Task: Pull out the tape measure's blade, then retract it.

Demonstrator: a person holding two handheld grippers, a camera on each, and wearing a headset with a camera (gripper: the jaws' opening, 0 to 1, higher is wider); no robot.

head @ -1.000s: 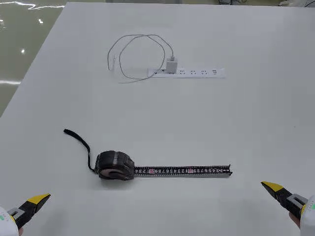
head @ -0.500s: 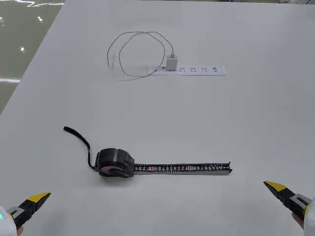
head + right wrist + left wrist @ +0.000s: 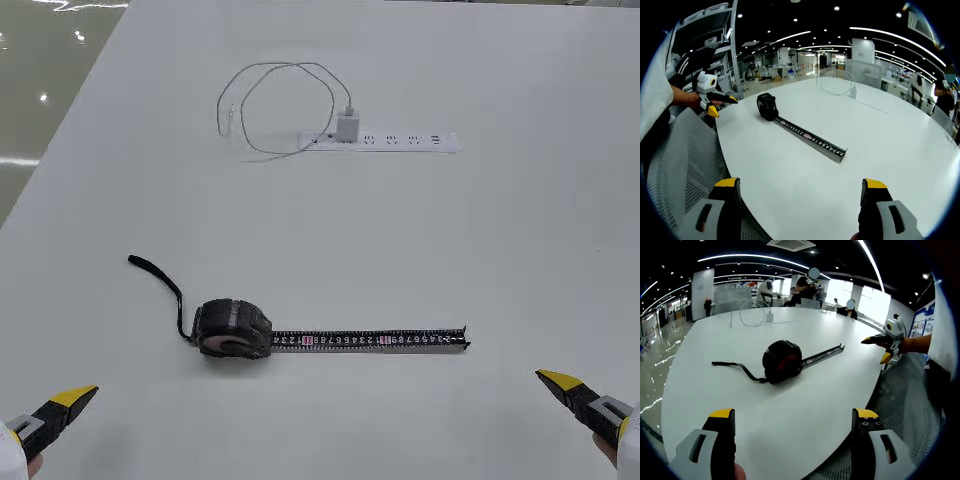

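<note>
So, blade (image 3: 370,341) looks already out, lying flat on the table (image 3: 500,230), so I'd call retraction the step in hand. The tape measure (image 3: 233,329) sits in front of the person, case to the left and blade running right to its end hook (image 3: 464,339). The left gripper (image 3: 792,414) and right gripper (image 3: 799,183) both hang at the near edge with jaws spread wide, holding nothing, well apart from the tape. Suggest the left clamps the case across its sides while the right pinches near the hook and feeds the blade back slowly, so it doesn't whip. I can't make out the lock button from here. The strap (image 3: 160,285) trails off the far left of the case; keep it out of the jaws. The power strip (image 3: 395,143), charger (image 3: 348,129) and looped cable (image 3: 270,100) sit on the far side, well apart and not in the way.
</note>
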